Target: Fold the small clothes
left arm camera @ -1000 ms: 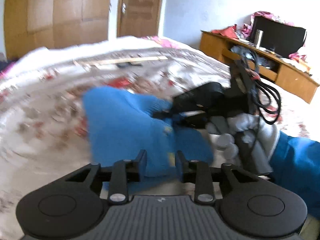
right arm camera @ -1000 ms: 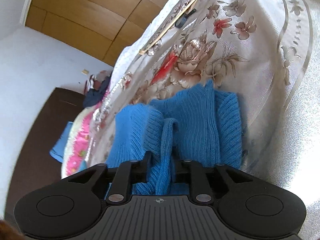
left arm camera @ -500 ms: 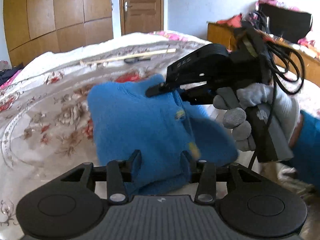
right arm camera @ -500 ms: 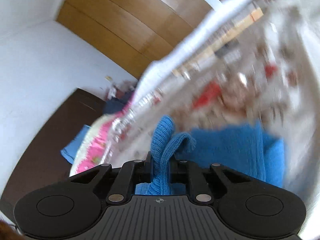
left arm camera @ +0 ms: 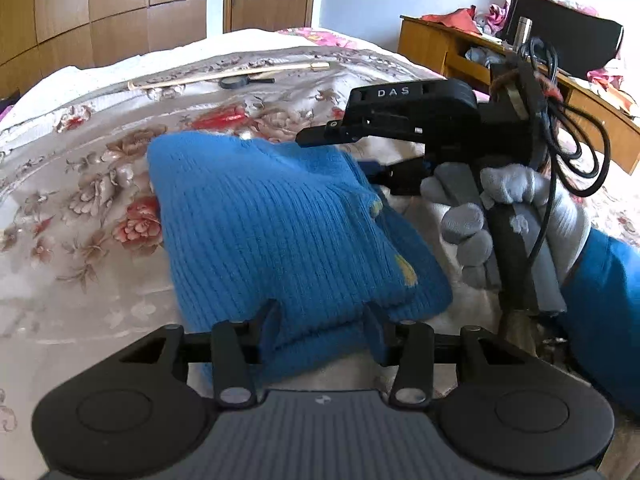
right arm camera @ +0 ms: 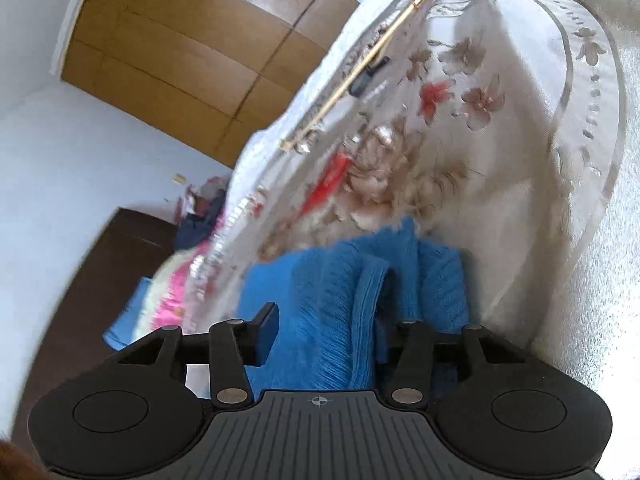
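The left tongs [left arm camera: 320, 330] point down over the near edge of the folded blue ribbed knit garment [left arm camera: 276, 232], which lies on the floral satin bedspread [left arm camera: 80, 184]; their jaws are opening, with the cloth's near fold between them, not pinched. Only this view shows the right tongs [left arm camera: 344, 152] from outside: a grey-gloved hand [left arm camera: 512, 216] with a blue sleeve [left arm camera: 600, 296] holds them at the garment's far right corner, a black cable [left arm camera: 576, 120] looping behind. The right wrist view alone shows a raised rib of the garment [right arm camera: 364, 320] between those tongs [right arm camera: 326, 334], whose jaws are opening, clear of it. A thin wooden stick [right arm camera: 356, 68] lies far off.
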{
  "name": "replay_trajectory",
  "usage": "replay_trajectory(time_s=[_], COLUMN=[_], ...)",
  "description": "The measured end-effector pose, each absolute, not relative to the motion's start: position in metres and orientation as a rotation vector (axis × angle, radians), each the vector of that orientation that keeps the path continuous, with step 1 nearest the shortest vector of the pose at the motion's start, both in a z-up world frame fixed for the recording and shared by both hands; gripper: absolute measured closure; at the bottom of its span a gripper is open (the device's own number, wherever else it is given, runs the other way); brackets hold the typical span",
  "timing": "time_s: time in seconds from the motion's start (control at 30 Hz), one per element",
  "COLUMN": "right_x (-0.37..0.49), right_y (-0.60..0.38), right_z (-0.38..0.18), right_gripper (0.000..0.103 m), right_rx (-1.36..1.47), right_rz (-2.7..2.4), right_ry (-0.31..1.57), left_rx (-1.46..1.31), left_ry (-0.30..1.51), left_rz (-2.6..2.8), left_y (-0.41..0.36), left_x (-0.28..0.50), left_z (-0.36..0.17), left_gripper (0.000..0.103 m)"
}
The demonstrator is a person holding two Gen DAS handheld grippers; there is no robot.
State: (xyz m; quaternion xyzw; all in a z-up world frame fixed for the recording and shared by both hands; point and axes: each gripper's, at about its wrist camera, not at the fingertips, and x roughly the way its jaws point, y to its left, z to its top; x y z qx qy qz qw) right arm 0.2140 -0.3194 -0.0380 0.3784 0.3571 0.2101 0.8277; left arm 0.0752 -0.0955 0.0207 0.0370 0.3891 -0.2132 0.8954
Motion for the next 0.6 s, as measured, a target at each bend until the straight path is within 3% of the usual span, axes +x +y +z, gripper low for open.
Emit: replay_trajectory(time_s=[0.03, 0.1, 0.43, 0.53, 0.6], right_x=[0.213, 0.215, 0.219, 0.214, 0.207], right_y=[-0.314, -0.310, -0.325, -0.329, -0.335], right_z=[-0.033, -0.026, -0.034, -0.035, -0.029], right_gripper=[0.061, 0.088, 0.089, 0.084, 0.070], right_rx=[0.773, 0.715, 0.700, 0.738, 0.776], right_rz=[0.441, 0.429, 0.397, 0.424, 0.449], right_ry=[0.758, 0.771, 0.801, 0.813, 0.799], left_rx=[0.082, 0.094, 0.108, 0.106, 0.106], left_ry=[0.798, 0.785, 0.752, 0.808, 0.877], left_rz=[-0.436, -0.427, -0.458, -0.496, -0.522], left_y=[-0.096, -0.097, -0.120, -0.131, -0.138], left_x=[0.075, 0.076, 0.079, 0.083, 0.086], left_z=[0.022, 0.025, 0.035, 0.025, 0.012], left_gripper=[0.048, 0.048, 0.048, 0.048, 0.048])
